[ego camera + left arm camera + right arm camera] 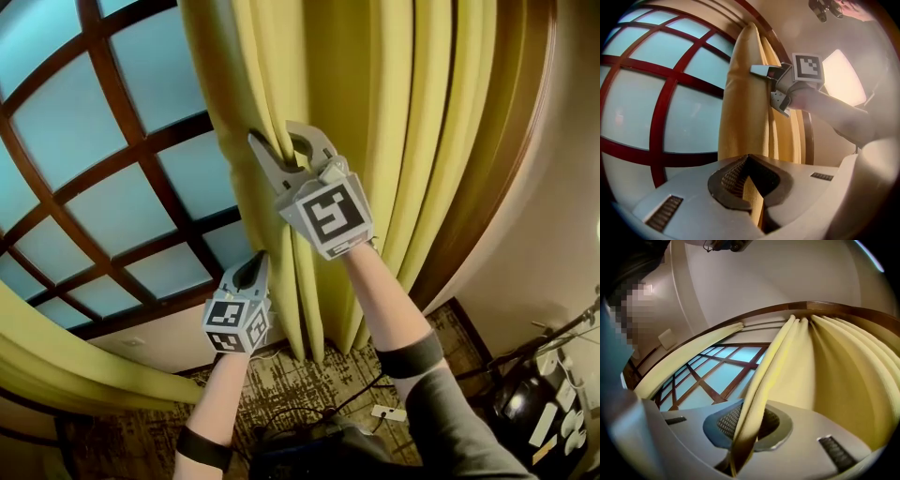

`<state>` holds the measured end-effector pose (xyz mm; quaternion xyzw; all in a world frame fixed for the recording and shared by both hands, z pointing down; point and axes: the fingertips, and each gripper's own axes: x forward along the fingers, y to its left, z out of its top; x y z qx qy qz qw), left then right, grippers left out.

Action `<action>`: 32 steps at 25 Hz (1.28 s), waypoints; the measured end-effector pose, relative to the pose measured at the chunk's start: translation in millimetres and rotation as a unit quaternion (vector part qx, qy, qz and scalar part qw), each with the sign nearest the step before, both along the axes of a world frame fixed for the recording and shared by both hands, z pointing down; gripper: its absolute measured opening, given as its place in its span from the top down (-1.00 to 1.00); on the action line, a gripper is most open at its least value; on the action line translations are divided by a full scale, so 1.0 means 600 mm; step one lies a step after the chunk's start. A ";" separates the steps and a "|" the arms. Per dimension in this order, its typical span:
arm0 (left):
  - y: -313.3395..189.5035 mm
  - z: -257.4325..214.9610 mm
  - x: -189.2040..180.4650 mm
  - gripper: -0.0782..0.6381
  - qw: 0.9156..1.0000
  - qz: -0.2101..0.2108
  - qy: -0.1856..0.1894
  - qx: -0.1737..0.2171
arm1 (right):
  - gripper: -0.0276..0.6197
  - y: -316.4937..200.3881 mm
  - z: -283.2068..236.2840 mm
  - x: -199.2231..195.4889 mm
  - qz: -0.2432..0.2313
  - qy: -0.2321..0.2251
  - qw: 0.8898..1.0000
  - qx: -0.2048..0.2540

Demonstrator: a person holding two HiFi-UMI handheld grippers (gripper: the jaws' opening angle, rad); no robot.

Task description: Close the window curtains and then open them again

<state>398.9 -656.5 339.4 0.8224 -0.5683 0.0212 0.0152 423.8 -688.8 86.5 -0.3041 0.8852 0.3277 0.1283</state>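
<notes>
While the yellow curtain [412,112] hangs bunched right of the window [94,159], the right gripper [284,150] has its jaws pinched on the leading fold. Lower down, the left gripper [253,272] clamps that same edge.

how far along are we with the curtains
Closing looks not yet done: the window is uncovered, the curtain bunched beside it. In hand: the left hand-held gripper and right hand-held gripper both pinch its edge. Likely left: draw it across, then open it again.
</notes>
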 end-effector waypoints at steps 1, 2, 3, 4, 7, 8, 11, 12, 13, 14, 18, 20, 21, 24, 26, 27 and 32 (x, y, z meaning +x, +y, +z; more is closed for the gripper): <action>-0.002 0.000 -0.003 0.78 1.000 -0.002 0.003 0.000 | 0.76 0.002 -0.001 -0.004 -0.007 0.007 1.000 0.006; -0.002 0.000 -0.005 0.78 1.000 -0.004 0.005 0.000 | 0.76 0.005 -0.002 -0.007 -0.013 0.015 1.000 0.013; -0.002 0.001 -0.005 0.78 1.000 -0.005 0.005 0.000 | 0.76 0.009 -0.002 -0.012 -0.019 0.025 0.999 0.020; 0.000 0.003 -0.006 0.78 1.000 -0.006 0.004 -0.001 | 0.77 0.013 -0.001 -0.017 -0.023 0.037 0.999 0.029; 0.007 0.004 -0.013 0.78 1.000 -0.009 0.002 -0.005 | 0.76 0.029 0.000 -0.045 -0.030 0.078 0.994 0.064; 0.010 0.002 -0.018 0.78 1.000 -0.012 0.003 -0.006 | 0.75 0.036 -0.001 -0.057 -0.034 0.091 0.992 0.077; 0.016 0.002 -0.045 0.78 0.999 -0.031 0.008 -0.003 | 0.74 0.059 -0.005 -0.092 -0.050 0.122 0.985 0.113; 0.019 0.001 -0.054 0.78 0.999 -0.037 0.009 -0.003 | 0.74 0.066 -0.006 -0.103 -0.057 0.128 0.983 0.122; 0.022 -0.001 -0.064 0.78 0.999 -0.043 0.010 -0.003 | 0.74 0.073 -0.008 -0.116 -0.064 0.134 0.981 0.129; 0.025 -0.003 -0.076 0.78 0.999 -0.050 0.010 -0.001 | 0.74 0.080 -0.009 -0.128 -0.070 0.138 0.979 0.135; 0.038 -0.015 -0.112 0.78 0.997 -0.072 0.011 0.007 | 0.73 0.108 -0.018 -0.167 -0.090 0.151 0.971 0.163; 0.044 -0.018 -0.126 0.78 0.996 -0.083 0.011 0.012 | 0.73 0.124 -0.024 -0.183 -0.099 0.157 0.967 0.177; 0.047 -0.020 -0.133 0.78 0.996 -0.088 0.012 0.015 | 0.73 0.132 -0.026 -0.192 -0.105 0.160 0.964 0.183; 0.056 -0.027 -0.162 0.78 0.994 -0.105 0.013 0.020 | 0.73 0.152 -0.032 -0.226 -0.127 0.169 0.957 0.200; 0.058 -0.031 -0.182 0.78 0.993 -0.112 0.011 0.022 | 0.73 0.160 -0.035 -0.247 -0.138 0.173 0.953 0.209; 0.060 -0.034 -0.192 0.78 0.993 -0.115 0.010 0.022 | 0.73 0.163 -0.036 -0.257 -0.144 0.174 0.951 0.212; 0.076 -0.046 -0.244 0.78 0.990 -0.137 0.021 0.030 | 0.73 0.189 -0.046 -0.305 -0.171 0.185 0.940 0.232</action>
